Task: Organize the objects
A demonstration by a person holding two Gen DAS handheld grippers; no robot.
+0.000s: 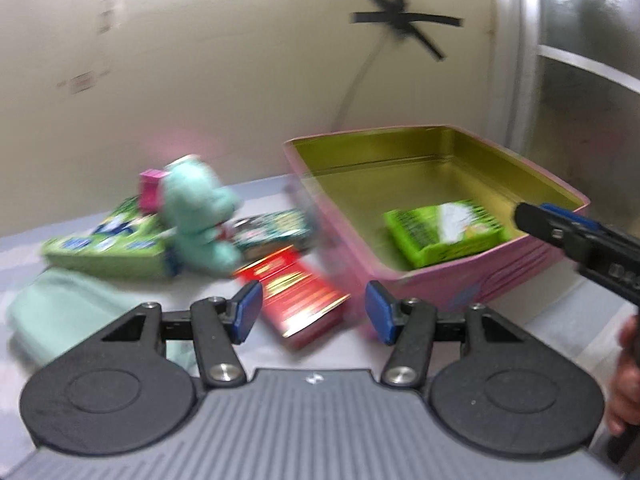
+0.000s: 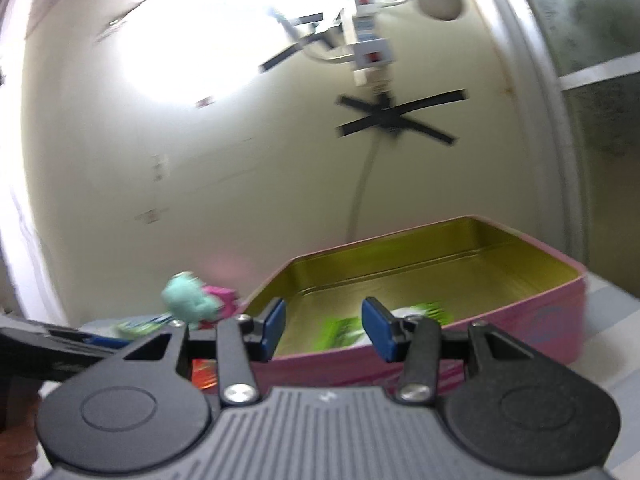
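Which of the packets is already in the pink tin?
The bright green packet, lying flat on the pink tin's gold floor. The red box and the other green packets are outside on the table.

The left gripper hangs open over a red box; a green packet lies inside the pink tin.

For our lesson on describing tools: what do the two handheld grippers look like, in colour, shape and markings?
Both look alike. The left gripper and the right gripper each have two flat blue pads on black linkage arms with silver pivot screws, round black discs either side, and a grey ribbed body with a small white mark. No cables or sleeves show.
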